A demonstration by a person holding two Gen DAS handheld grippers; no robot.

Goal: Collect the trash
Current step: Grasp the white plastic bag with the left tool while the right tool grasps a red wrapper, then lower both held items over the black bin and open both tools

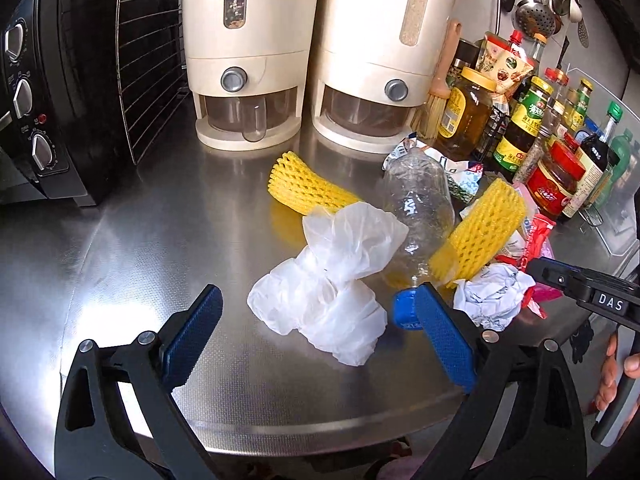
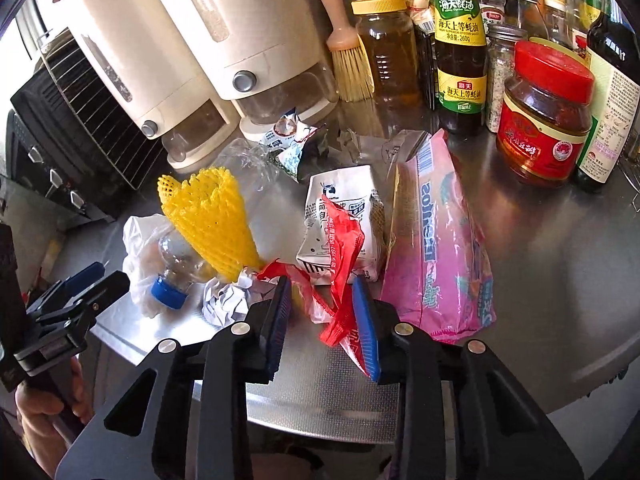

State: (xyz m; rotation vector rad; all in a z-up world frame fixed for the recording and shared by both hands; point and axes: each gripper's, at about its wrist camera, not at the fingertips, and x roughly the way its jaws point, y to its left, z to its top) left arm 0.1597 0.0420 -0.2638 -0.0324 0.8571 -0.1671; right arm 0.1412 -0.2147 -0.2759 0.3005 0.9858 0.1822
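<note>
Trash lies on a steel counter (image 1: 120, 264). My left gripper (image 1: 316, 320) is open around a crumpled white plastic bag (image 1: 332, 280). Beside it lie a crushed clear bottle (image 1: 420, 212) with a blue cap (image 1: 406, 310), two yellow foam nets (image 1: 308, 186) (image 1: 480, 228) and a crumpled paper ball (image 1: 492, 296). My right gripper (image 2: 324, 304) is open with a red wrapper (image 2: 340, 248) between its fingers, touching the right pad. A white carton (image 2: 344, 200) and a pink packet (image 2: 436, 248) lie behind it.
Two cream dispensers (image 1: 248, 52) (image 1: 376, 60) stand at the back, a black oven (image 1: 52, 80) at the left. Sauce bottles and jars (image 2: 544, 116) crowd the back right, with a brush (image 2: 348, 52). The counter's front edge (image 1: 320, 440) is close.
</note>
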